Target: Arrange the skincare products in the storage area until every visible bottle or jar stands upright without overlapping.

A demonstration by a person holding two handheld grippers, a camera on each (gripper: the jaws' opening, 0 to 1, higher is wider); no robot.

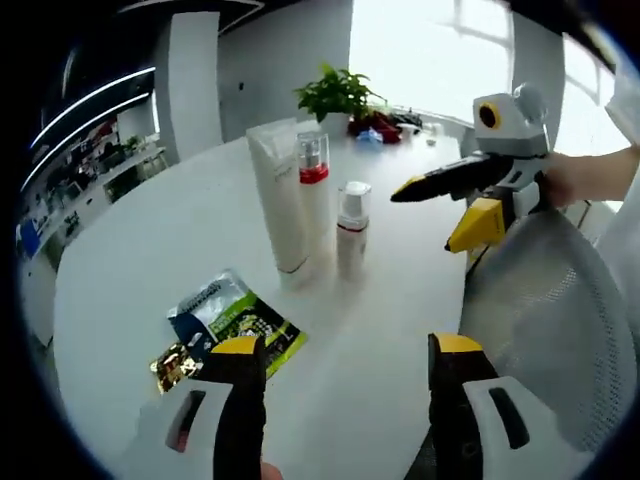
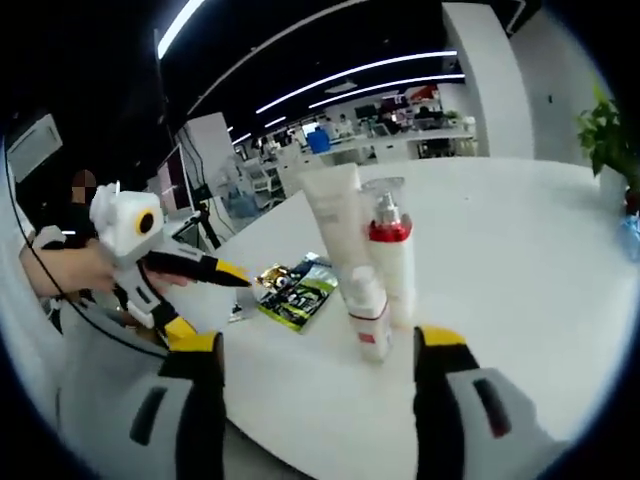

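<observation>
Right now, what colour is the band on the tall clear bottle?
Red band on the tall clear bottle, best seen in the right gripper view.

Ahead of my left fingers [image 1: 240, 375], the print on the sachets [image 1: 232, 322] is too small to read, and the gold one's near edge slips behind my yellow fingertip. The clear-capped bottle [image 1: 314, 195] hides partly behind the white tube [image 1: 277, 195]. My other gripper [image 1: 440, 185] is cut short where a hand covers its handle. Beyond my right fingers [image 2: 440, 345], the small pump bottle [image 2: 368, 310] masks the lower part of the taller bottle. Far desks blur.
</observation>
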